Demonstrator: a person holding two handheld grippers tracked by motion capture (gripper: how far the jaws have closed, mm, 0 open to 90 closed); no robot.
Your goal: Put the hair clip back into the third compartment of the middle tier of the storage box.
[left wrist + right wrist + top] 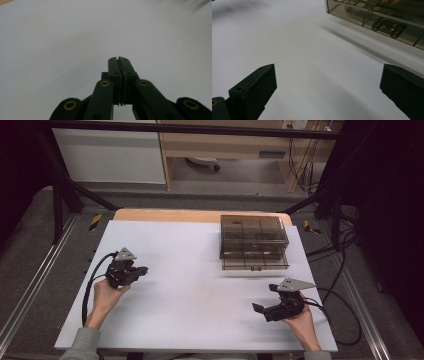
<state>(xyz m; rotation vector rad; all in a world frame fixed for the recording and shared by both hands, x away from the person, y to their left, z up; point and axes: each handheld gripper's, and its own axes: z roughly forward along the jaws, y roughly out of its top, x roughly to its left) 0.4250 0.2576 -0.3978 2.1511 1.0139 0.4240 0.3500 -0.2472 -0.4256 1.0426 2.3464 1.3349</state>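
Note:
A smoky transparent drawer box (254,241) stands on the white table sheet (190,285) at the back right; its lower drawer is pulled out a little. In the right gripper view the box (377,17) fills the upper right, with a small handle on its front. My left gripper (142,270) rests at the left of the sheet, its jaws pressed together with nothing between them (118,60). My right gripper (265,298) sits at the front right, well short of the box, jaws wide apart and empty (329,77).
A wooden table edge (165,215) shows behind the sheet. Black cables (345,320) trail off the right side. Metal frame legs and a shelf unit stand beyond the table.

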